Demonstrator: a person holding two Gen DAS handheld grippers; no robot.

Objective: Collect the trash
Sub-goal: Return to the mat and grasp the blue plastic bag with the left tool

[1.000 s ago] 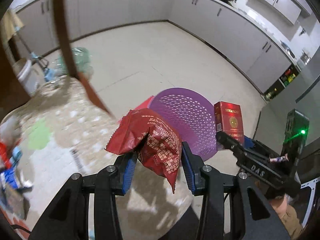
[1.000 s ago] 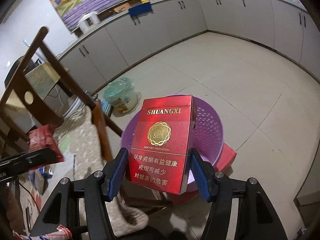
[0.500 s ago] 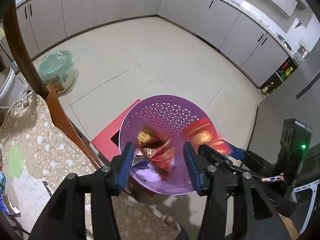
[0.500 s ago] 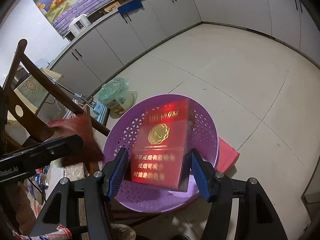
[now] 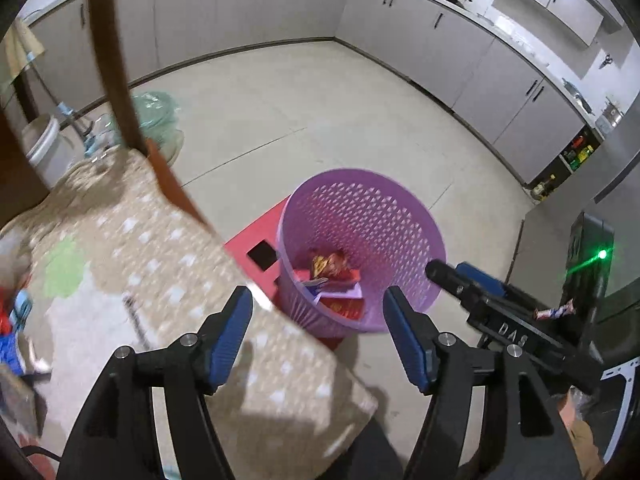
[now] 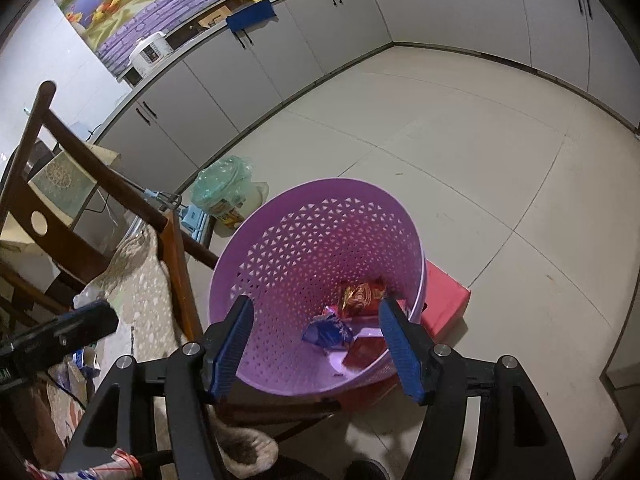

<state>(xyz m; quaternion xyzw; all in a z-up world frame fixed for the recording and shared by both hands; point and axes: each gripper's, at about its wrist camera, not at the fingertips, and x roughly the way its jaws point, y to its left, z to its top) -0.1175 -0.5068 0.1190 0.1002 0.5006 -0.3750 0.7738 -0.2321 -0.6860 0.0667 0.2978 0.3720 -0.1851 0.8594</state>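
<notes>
A purple mesh basket (image 5: pixel 372 200) (image 6: pixel 280 248) stands on a red stool (image 5: pixel 256 240) (image 6: pixel 444 300). At its bottom lie the red snack bag (image 5: pixel 330 262) (image 6: pixel 360 294), the red cigarette box (image 5: pixel 344 306) (image 6: pixel 366 350) and a blue wrapper (image 6: pixel 328 332). My left gripper (image 5: pixel 318 332) hangs above the basket's near rim, jaws opening, nothing between them. My right gripper (image 6: pixel 314 342) hovers over the basket with jaws opening and empty. The right gripper also shows in the left wrist view as a black arm (image 5: pixel 500 320).
A wooden chair (image 6: pixel 80 200) with a patterned cushion (image 5: pixel 160 280) stands left of the basket. A green plastic bag (image 6: pixel 224 188) lies on the tiled floor behind. Grey cabinets (image 6: pixel 440 20) line the walls. More wrappers (image 5: pixel 12 320) lie on the cushion at far left.
Both grippers let go: the red snack bag dropped from the left and the cigarette box from the right into the basket. The left gripper swung over the basket and back toward the chair.
</notes>
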